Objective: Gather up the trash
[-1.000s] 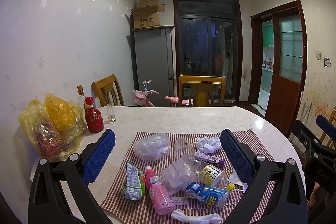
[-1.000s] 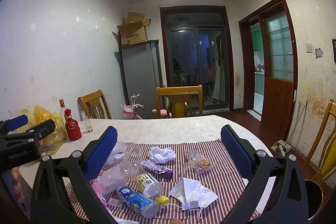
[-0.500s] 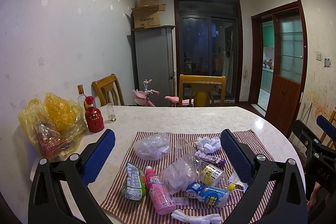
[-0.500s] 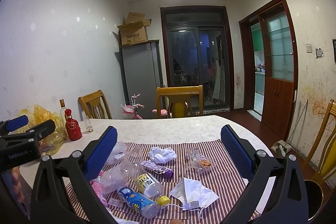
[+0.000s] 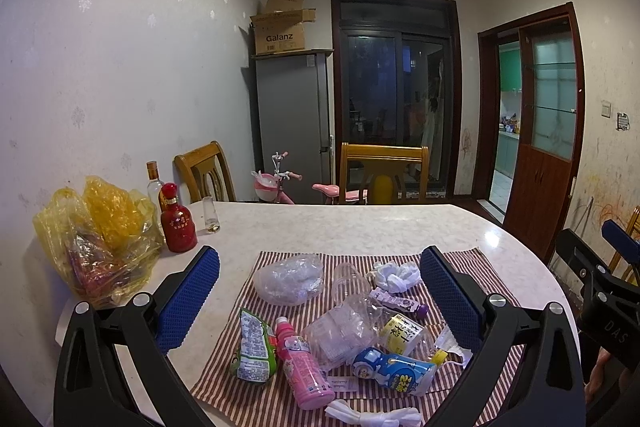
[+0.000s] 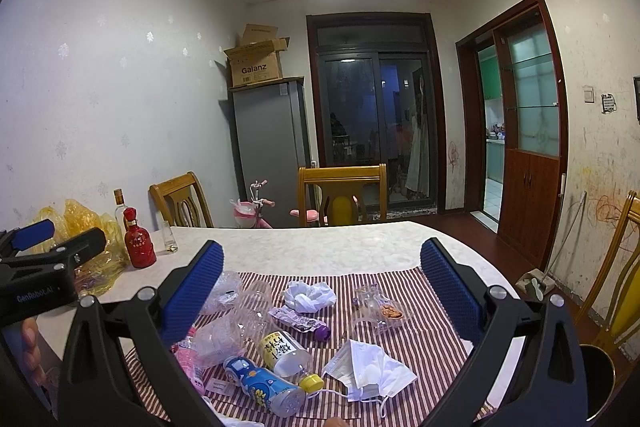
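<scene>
Trash lies on a red-striped placemat (image 5: 280, 399) (image 6: 432, 339): a pink bottle (image 5: 306, 367), a green snack packet (image 5: 253, 351), a blue bottle (image 5: 394, 371) (image 6: 260, 385), a yellow-capped bottle (image 6: 286, 353), crumpled clear plastic (image 5: 289, 279), a purple wrapper (image 6: 300, 321), white tissue (image 6: 310, 295) and a white face mask (image 6: 370, 371). My left gripper (image 5: 320, 297) is open and empty, above the mat. My right gripper (image 6: 322, 291) is open and empty, above the mat's right part.
A yellow plastic bag (image 5: 96, 239) sits at the table's left edge, with a red bottle (image 5: 177, 221), a clear bottle and a small glass (image 5: 210, 215) beside it. Wooden chairs (image 5: 382, 173) stand at the far side. A dark bin (image 6: 596, 379) stands on the floor right.
</scene>
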